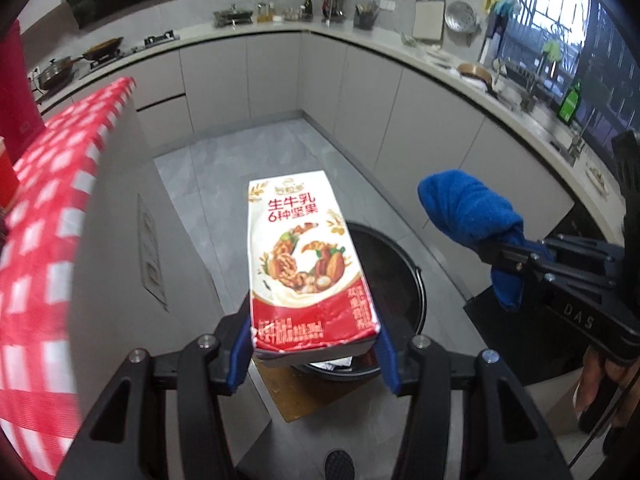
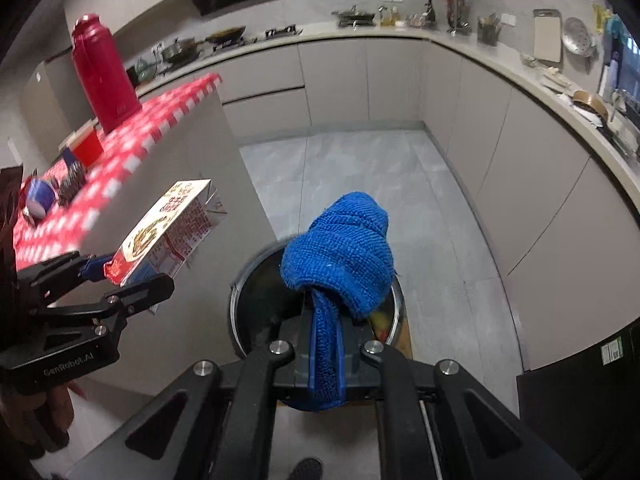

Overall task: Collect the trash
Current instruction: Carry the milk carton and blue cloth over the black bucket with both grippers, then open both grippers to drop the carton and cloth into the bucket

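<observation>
Holding a carton [image 1: 308,264] clamped in the left gripper [image 1: 314,354] above the bin [image 1: 404,280]; right gripper [image 2: 326,356] pinches a cloth [image 2: 340,248] over it. Released off-centre, the carton could strike the rim and fall outside.

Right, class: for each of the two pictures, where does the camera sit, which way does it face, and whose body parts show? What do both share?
Left wrist: on the left gripper, looking forward and down at its milk carton above the bin; person's right hand shows.
Right wrist: on the right gripper, facing its blue cloth; left hand shows.
Shared: carton, cloth, bin, checked tablecloth, kitchen counter.
</observation>
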Available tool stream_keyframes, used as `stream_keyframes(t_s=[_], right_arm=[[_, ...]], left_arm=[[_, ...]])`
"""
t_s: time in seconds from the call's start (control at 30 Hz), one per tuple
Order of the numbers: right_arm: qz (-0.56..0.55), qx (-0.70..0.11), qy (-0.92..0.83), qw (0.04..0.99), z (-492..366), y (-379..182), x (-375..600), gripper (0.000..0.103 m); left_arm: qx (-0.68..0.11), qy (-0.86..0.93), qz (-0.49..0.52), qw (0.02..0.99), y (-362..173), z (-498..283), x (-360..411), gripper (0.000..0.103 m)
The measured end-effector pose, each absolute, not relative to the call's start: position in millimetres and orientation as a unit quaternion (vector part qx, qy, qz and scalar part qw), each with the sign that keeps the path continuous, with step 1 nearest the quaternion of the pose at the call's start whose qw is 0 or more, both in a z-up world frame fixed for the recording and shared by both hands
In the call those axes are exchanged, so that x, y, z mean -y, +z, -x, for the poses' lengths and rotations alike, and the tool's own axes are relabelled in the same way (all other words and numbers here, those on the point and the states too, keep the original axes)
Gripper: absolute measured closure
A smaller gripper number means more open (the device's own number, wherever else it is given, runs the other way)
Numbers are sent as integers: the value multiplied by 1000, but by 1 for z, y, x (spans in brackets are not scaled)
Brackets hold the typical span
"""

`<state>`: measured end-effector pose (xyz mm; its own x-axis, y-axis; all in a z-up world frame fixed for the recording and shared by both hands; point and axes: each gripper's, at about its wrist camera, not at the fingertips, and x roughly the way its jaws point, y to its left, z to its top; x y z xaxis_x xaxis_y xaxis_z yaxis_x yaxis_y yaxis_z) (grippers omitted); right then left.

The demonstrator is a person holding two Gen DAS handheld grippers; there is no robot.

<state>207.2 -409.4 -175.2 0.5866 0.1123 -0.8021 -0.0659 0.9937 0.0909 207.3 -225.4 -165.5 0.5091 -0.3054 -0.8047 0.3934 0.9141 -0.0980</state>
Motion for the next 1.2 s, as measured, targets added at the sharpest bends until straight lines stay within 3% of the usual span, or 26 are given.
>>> stream_keyframes(t_s=[0.6, 0.63, 0.67, 0.7, 0.77, 0.9, 0.97, 1.2], right_arm=[[78, -525, 167, 831, -250, -299, 396, 93], [98, -522, 168, 831, -251, -304, 394, 89], [136, -514, 143, 835, -256, -307, 394, 66], [147, -507, 123, 840, -258, -306, 398, 31], [129, -477, 90, 865, -263, -292, 418, 0], [90, -475, 49, 874, -273, -279, 445, 0], [72, -479, 23, 875, -275, -274, 454, 0], [-1, -479, -43, 877, -258, -251, 479, 0]], left_arm=[[-564, -195, -7, 803, -268, -238, 254, 48], [-569, -181, -5, 802, -272, -242, 253, 38], [-566, -161, -11, 809, -272, -244, 250, 23], [-558, -144, -15, 817, -270, -246, 247, 18], [-552, -133, -9, 823, -265, -248, 238, 9], [-555, -123, -25, 822, -264, -246, 237, 7], [-557, -115, -34, 821, -262, -243, 241, 1], [-536, -117, -38, 835, -234, -233, 250, 0]])
